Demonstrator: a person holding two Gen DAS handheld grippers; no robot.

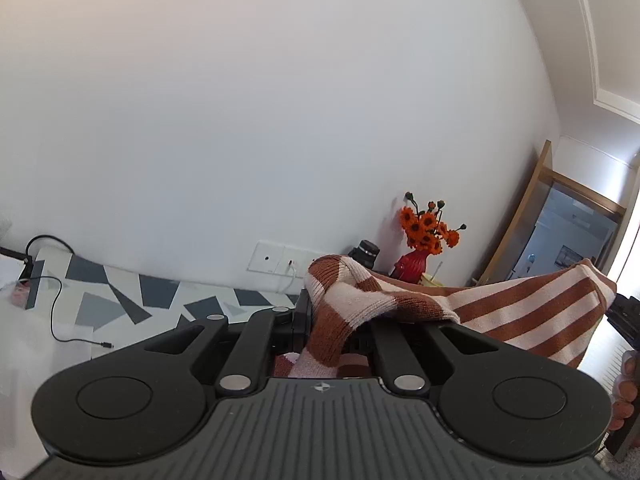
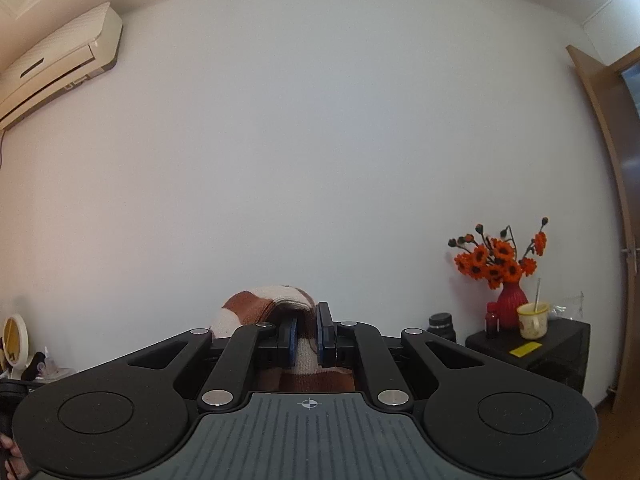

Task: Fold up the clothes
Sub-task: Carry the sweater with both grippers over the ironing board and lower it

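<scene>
Both tools are raised toward the wall, left tool (image 1: 332, 320) and right tool (image 2: 307, 340) each pinching the striped sweater (image 1: 520, 312) stretched between them; seemingly mid-fold, needing matched lowering

No readable text, label, brand or number shows in either view; only a small crosshair mark (image 2: 307, 403) sits on the gripper body behind the jaws.

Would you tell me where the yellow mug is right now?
In the right wrist view, the yellow mug stands on the dark cabinet at lower right, just right of the red vase of orange flowers.
</scene>
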